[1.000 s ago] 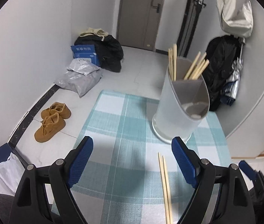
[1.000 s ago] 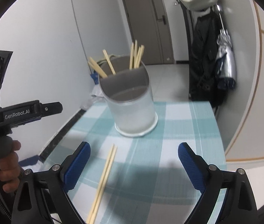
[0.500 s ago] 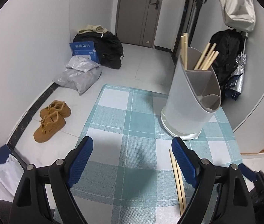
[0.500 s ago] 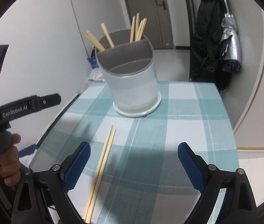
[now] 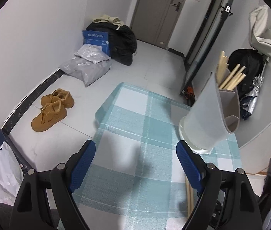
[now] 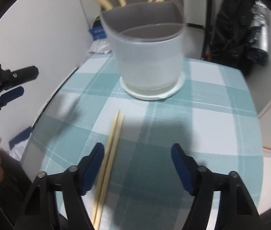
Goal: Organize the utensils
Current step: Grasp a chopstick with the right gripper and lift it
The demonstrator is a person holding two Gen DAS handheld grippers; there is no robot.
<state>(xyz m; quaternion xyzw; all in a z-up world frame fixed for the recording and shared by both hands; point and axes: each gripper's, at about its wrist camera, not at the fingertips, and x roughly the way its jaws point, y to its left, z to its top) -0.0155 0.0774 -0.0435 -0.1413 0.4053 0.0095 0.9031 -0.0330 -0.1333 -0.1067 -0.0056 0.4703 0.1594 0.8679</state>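
A frosted white utensil holder (image 6: 149,61) stands on the checked teal tablecloth (image 6: 202,118), with several wooden chopsticks upright in its back compartment. It also shows in the left wrist view (image 5: 210,118), at the right. A loose pair of wooden chopsticks (image 6: 110,147) lies on the cloth in front of the holder, just right of my right gripper's left finger. A short length of the pair shows in the left wrist view (image 5: 189,197) behind the right finger. My right gripper (image 6: 137,161) is open and empty above the cloth. My left gripper (image 5: 135,161) is open and empty, left of the holder.
The table's edge (image 5: 97,118) drops to a grey floor with tan shoes (image 5: 51,109), grey parcels (image 5: 87,65) and a black bag (image 5: 122,40). Dark coats (image 6: 235,25) hang behind the table. The other handheld gripper (image 6: 3,84) shows at the left of the right wrist view.
My right gripper has moved closer to the loose chopsticks and the holder, and its fingers have narrowed a little. My left gripper has swung left, so the holder sits farther right.
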